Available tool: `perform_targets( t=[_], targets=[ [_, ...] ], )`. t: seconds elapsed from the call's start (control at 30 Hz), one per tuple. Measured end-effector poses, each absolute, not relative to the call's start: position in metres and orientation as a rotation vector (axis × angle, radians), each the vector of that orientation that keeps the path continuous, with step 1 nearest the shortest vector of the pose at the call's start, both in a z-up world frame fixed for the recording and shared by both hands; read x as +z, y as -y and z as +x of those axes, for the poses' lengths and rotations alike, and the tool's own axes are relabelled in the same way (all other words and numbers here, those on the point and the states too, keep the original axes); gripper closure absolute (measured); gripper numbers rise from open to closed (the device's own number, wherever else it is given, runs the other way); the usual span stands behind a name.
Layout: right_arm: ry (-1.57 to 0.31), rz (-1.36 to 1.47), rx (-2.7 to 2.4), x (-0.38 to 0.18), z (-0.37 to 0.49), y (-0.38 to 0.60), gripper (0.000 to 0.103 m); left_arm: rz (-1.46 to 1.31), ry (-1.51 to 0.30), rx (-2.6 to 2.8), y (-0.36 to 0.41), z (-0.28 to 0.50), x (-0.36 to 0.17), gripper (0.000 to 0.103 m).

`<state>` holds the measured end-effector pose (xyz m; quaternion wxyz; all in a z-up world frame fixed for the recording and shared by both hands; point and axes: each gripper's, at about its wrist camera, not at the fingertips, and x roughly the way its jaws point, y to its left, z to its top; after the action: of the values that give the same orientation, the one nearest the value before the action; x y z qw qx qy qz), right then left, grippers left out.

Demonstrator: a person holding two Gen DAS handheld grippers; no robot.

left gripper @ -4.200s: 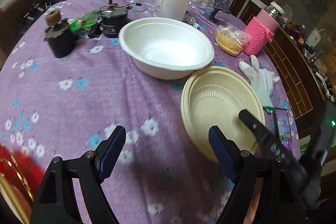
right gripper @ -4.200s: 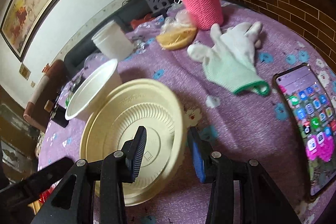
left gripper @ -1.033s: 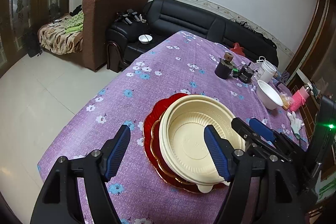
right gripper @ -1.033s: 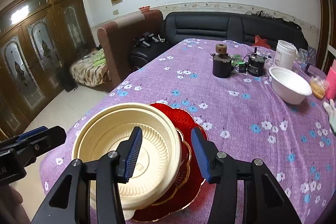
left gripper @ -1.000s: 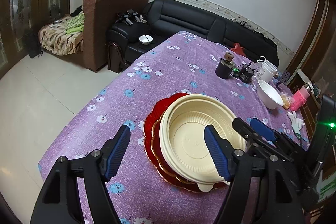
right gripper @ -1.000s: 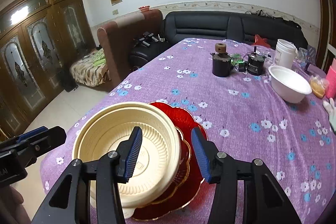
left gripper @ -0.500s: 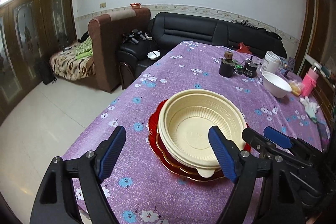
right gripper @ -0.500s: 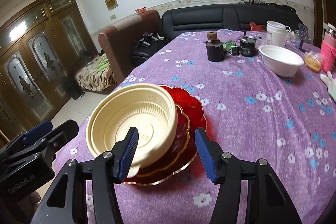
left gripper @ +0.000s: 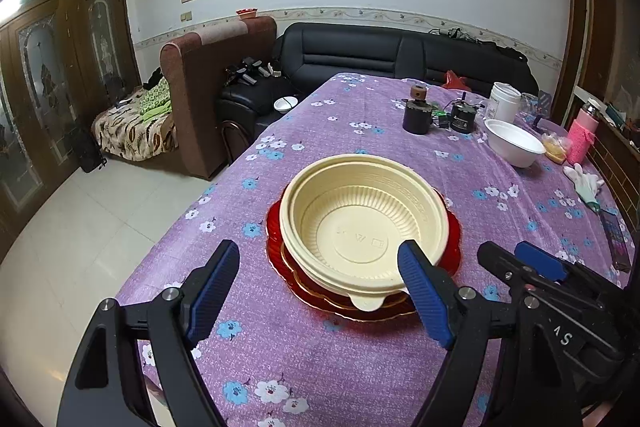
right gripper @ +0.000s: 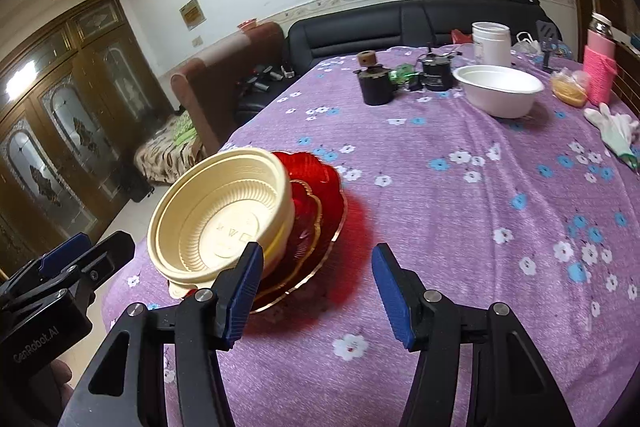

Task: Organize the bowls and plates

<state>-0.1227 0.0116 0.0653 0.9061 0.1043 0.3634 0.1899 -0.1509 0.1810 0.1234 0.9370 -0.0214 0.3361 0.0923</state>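
Listing near to far: my left gripper (left gripper: 318,291) and right gripper (right gripper: 318,293), both spread apart, nothing between the pads; cream bowl (left gripper: 362,223) nested on red plates (left gripper: 450,247) at the table's near end; white bowl (left gripper: 514,143) well beyond, beside the white jar (left gripper: 505,101).

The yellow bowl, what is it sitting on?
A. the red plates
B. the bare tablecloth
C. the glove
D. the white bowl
A: the yellow bowl rests on the stacked red plates, far from the white bowl and glove.
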Motion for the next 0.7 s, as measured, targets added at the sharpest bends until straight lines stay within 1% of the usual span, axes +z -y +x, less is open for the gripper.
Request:
perform_targets(
  t=[0.2,0.5,0.57,0.6,0.7],
  targets=[
    [-0.728,0.263,0.361,0.071,-0.135,0.014,0.040,-0.018,-0.666,0.177,-0.169,-0.160,0.130,0.022],
    [-0.638,0.297,0.289,0.093,-0.170,0.055,0.034,0.009,-0.588,0.168,-0.153,-0.194,0.149,0.021],
    [-0.616,0.299,0.274,0.100,-0.180,0.063,0.032,0.021,-0.561,0.165,-0.150,-0.203,0.156,0.019],
    [-0.605,0.299,0.266,0.104,-0.185,0.067,0.031,0.025,-0.549,0.164,-0.148,-0.207,0.159,0.017],
    [-0.555,0.302,0.240,0.118,-0.198,0.078,0.027,0.049,-0.492,0.172,-0.144,-0.222,0.169,0.015]
  ],
)
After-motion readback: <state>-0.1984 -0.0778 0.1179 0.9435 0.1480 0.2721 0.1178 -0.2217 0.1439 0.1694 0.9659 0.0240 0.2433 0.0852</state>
